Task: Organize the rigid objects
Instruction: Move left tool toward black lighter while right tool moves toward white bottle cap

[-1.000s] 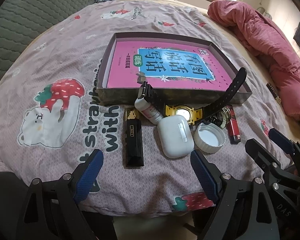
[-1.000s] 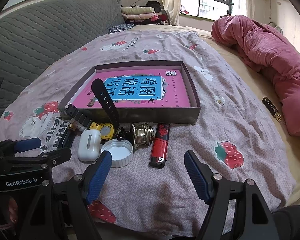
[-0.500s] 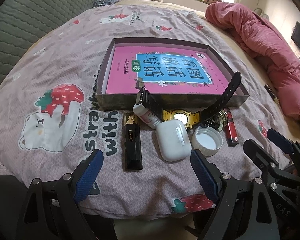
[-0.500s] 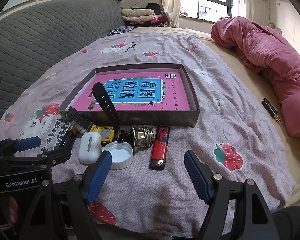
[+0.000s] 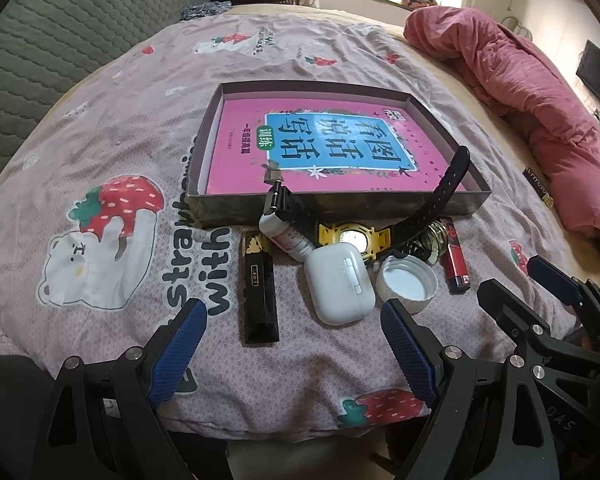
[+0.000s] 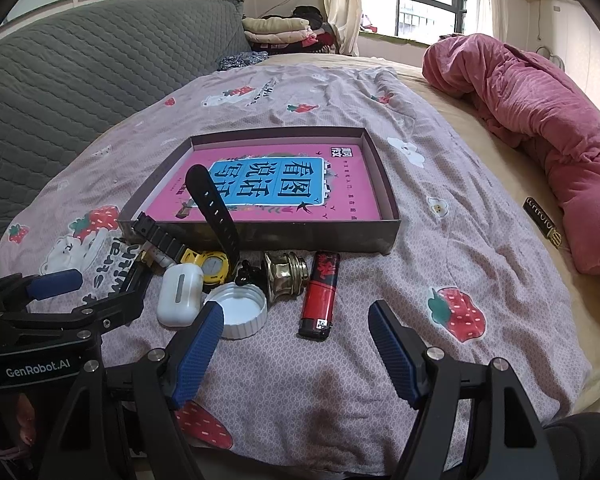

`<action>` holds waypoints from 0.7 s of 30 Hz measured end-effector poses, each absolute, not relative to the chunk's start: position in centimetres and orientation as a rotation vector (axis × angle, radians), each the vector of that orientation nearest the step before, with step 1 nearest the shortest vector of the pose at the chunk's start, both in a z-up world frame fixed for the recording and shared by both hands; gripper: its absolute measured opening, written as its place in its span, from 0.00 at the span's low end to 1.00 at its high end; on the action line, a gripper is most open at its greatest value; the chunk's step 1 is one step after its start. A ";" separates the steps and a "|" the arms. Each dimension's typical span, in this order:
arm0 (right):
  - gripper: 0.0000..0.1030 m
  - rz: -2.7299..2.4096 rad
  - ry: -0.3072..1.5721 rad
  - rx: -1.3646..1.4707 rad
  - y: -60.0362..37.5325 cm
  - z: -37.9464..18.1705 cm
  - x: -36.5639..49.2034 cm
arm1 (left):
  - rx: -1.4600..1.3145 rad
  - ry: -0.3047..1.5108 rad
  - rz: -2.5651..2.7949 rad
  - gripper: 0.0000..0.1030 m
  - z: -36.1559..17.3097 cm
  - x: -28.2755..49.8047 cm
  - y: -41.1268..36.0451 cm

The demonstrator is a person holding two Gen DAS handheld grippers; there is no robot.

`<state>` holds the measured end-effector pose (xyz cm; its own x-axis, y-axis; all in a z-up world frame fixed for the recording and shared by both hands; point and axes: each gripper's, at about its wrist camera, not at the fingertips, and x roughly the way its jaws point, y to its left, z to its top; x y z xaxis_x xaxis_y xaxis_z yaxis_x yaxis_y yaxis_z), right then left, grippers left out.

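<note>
Nearest the bed's edge, at six o'clock, the left hand-held gripper (image 5: 292, 344) and right hand-held gripper (image 6: 296, 344) both gape wide, holding nothing. Just beyond lie the black bar (image 5: 259, 292), earbud case (image 5: 339, 284), bottle cap (image 5: 406, 285) and lighter (image 6: 321, 295), crowded together. At twelve o'clock, the watch (image 5: 356, 236) leans its strap on the box (image 5: 340, 206); grabbing a neighbour could snag it, and soft bedding may let pieces roll.

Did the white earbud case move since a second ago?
No. The white earbud case still lies touching the white bottle cap, in front of the box, as before. Only the camera view shifted.
</note>
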<state>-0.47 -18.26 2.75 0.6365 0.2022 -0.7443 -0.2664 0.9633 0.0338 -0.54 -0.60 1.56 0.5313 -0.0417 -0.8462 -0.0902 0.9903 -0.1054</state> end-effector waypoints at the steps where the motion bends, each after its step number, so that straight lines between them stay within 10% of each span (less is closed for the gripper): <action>1: 0.72 0.268 0.839 -0.082 -18.3 2.8 -0.5 | -0.143 1.011 0.030 0.87 1.6 -0.6 -0.6; 21: 0.72 0.315 0.819 -0.093 -17.5 3.1 -0.8 | -0.180 1.002 0.036 0.87 1.6 -0.4 0.7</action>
